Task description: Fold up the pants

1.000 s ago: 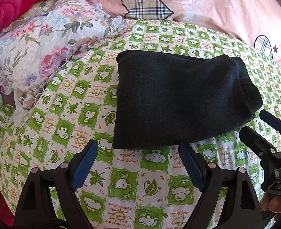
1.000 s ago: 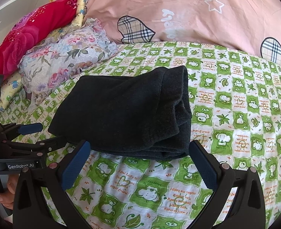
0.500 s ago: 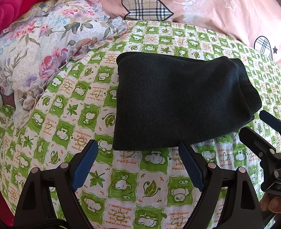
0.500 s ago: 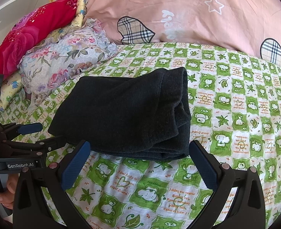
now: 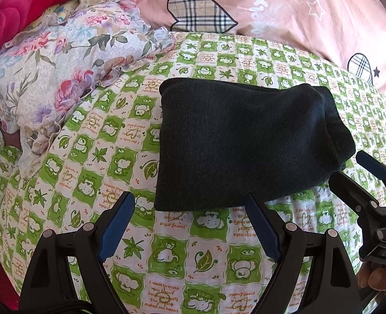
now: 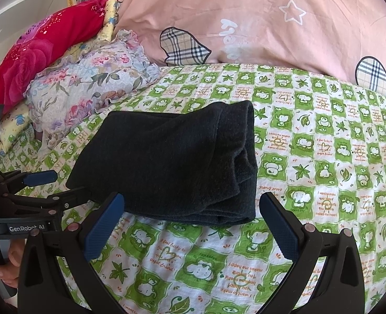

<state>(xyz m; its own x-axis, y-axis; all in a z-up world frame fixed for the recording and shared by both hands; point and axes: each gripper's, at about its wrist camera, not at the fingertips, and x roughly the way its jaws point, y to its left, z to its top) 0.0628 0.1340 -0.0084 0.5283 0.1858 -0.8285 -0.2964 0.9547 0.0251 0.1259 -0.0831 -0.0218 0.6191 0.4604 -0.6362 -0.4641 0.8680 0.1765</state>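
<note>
We find the pants (image 5: 248, 141) lying as a compact dark bundle on the green-check sheet (image 5: 93, 141), near the middle of the bed, just ahead of both tools. Folded edges stack along the bundle's right side in the right wrist view; the left side looks flatter and thinner.

Left gripper (image 5: 190, 233): jaws spread wide, nothing between them, tips just short of the bundle's near edge. Right gripper (image 6: 193, 225): likewise wide and empty, straddling the near right corner without touching that we can see. Each tool shows in the other's view, off to the side, also spread.

We judge the fold done or nearly so; the bundle reads as finished.

Risks from here:
- Thick layered right edge may spring open if a pad (image 6: 104, 225) snags the top layer on any sideways move.
- A low pass could drag the soft sheet and pull the bundle askew.
- A further pinch might catch only the top layers and peel them off.
- Floral pillow (image 5: 62, 60) and pink quilt (image 5: 284, 7) crowd the far side; pushing the bundle that way would ruck it.
</note>
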